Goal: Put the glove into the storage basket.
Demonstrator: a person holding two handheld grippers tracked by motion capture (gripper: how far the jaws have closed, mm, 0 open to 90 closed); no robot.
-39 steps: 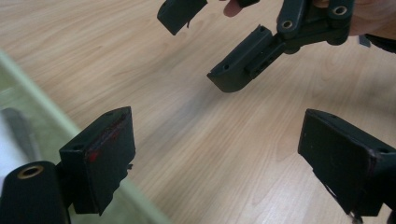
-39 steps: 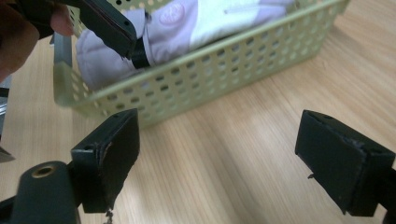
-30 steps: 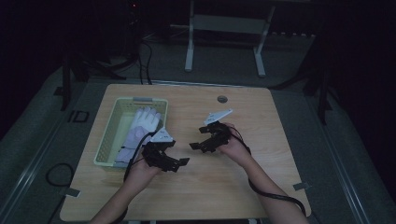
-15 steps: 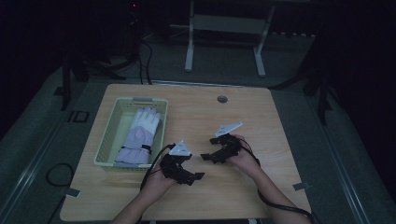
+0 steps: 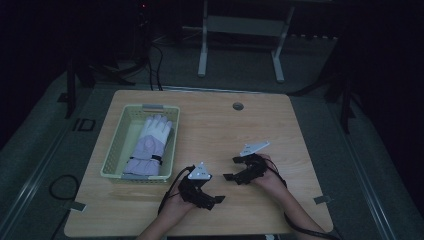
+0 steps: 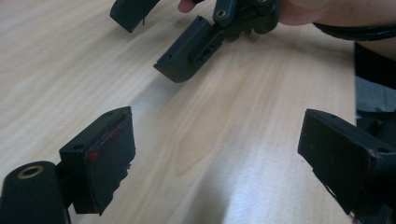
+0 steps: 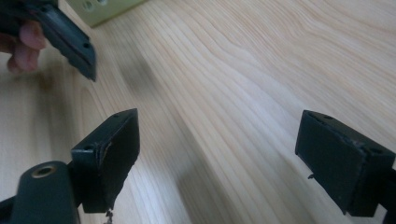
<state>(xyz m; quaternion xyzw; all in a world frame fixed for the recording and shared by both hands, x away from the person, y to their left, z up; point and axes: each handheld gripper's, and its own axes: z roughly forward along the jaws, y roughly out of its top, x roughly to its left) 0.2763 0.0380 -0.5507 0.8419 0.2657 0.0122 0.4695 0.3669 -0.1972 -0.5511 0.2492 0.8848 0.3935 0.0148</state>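
1. The left tongs (image 5: 216, 199) sit low over the near part of the wooden worktop (image 5: 215, 125), jaws spread wide with bare wood between them.
2. The right tongs (image 5: 231, 169) are just beside them, jaws likewise apart and holding nothing.
3. A white and lilac glove (image 5: 149, 145) lies lengthwise in the pale green basket (image 5: 113, 150) at the worktop's left, well apart from both tongs.
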